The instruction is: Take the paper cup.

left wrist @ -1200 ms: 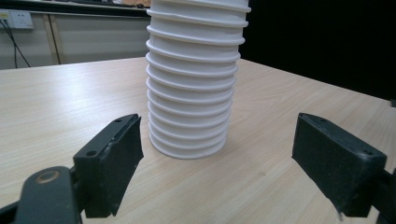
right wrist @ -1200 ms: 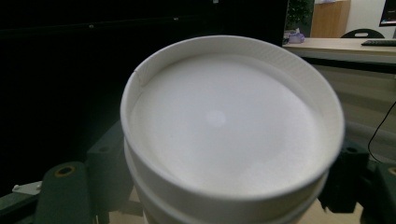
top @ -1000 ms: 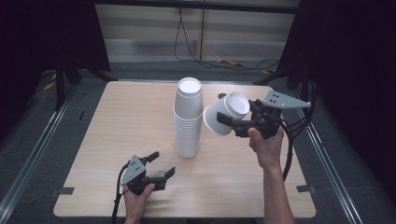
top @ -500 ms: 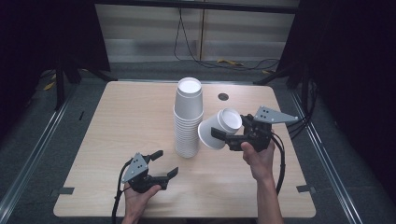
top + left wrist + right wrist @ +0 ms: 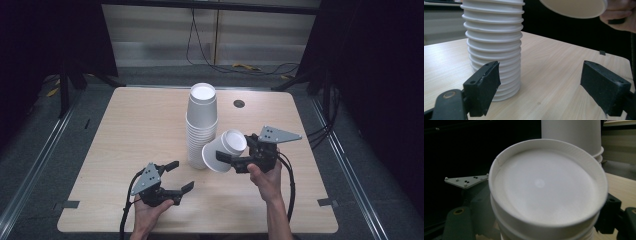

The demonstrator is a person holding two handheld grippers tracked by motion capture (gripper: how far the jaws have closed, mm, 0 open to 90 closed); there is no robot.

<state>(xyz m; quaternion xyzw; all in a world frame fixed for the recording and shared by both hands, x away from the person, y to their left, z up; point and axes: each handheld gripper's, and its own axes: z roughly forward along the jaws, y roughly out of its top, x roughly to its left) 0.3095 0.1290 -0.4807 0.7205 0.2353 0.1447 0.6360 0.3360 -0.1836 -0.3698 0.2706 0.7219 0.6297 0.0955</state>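
White cup tilted beside stack

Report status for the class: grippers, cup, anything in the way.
Right gripper shut on cup, tilted, off the table beside the cup stack. Left gripper open, empty, low over the table. Nothing between cup and stack.

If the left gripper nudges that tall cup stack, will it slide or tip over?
Probably tips: the cup stack is tall on a narrow base. Likely light, being thin paper, so it may skid on the smooth table first. The open left gripper sits low; push near the base.
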